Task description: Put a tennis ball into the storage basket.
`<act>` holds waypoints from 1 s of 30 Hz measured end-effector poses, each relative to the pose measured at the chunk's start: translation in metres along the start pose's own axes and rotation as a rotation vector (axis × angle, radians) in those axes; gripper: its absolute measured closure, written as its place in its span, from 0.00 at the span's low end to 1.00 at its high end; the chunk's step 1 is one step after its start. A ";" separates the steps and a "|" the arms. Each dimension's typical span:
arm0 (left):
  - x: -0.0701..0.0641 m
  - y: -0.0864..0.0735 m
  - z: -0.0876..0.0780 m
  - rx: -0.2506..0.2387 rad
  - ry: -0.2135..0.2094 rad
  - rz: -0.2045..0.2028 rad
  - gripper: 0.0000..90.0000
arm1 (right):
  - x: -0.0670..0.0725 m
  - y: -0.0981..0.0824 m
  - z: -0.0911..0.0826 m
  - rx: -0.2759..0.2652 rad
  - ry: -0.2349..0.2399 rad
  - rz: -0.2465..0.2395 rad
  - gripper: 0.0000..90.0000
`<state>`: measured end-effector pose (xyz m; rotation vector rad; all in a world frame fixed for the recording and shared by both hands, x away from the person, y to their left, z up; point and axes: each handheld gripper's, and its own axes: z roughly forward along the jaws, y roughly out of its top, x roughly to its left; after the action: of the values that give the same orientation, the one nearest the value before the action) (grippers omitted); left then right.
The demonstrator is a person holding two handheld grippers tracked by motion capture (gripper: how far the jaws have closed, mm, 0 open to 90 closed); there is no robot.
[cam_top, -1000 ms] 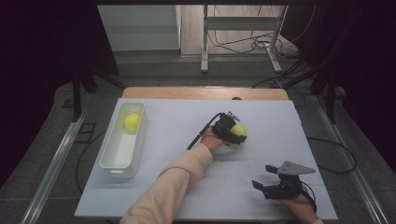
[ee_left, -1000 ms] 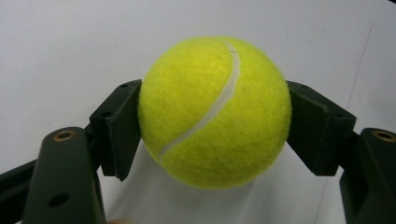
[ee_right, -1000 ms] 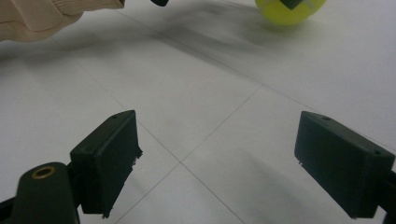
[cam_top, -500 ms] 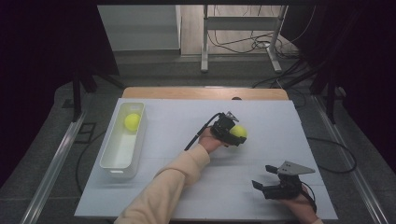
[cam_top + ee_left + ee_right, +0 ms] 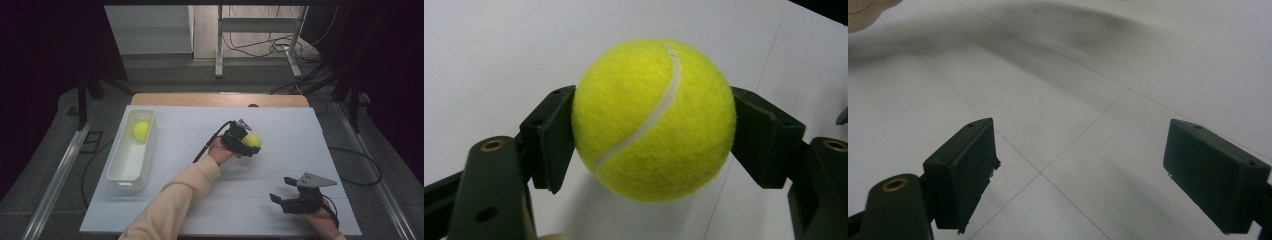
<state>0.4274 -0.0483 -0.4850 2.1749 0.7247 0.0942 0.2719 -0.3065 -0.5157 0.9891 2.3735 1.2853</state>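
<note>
Clamping the tennis ball (image 5: pixel 651 120) across its widest part w/ both pads, the left gripper (image 5: pixel 246 142) held something probably light, fuzzy & slightly squashy; right gripper (image 5: pixel 1083 175) sat wide, empty.

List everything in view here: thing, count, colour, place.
Held ball: 1, yellow-green, between the left gripper's pads, mid table.
Bin ball: 1, yellow-green, far end of the bin.
Bin: 1, white, left side of the table.
Table: 1, white top with a wooden far edge.
Frame: 1, grey metal, on the floor beyond the table.
Cables: several, dark, on the floor.
Left gripper: 1, black, shut on the held ball.
Right gripper: 1, black, open, near right corner.
Sleeve: 1, cream, left arm.
</note>
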 end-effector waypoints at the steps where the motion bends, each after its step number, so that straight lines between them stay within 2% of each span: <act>1: -0.001 0.000 -0.002 -0.007 0.000 0.000 0.29 | 0.000 0.000 0.000 -0.003 0.001 0.001 0.16; 9: -0.003 -0.002 -0.011 -0.015 0.003 0.015 0.29 | 0.000 0.000 0.000 -0.006 0.000 0.002 0.16; 30: 0.001 -0.014 -0.043 -0.049 0.027 0.002 0.29 | 0.002 0.002 -0.001 -0.016 -0.003 0.000 0.16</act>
<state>0.4089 -0.0109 -0.4669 2.1314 0.7277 0.1412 0.2703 -0.3052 -0.5132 0.9849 2.3573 1.3002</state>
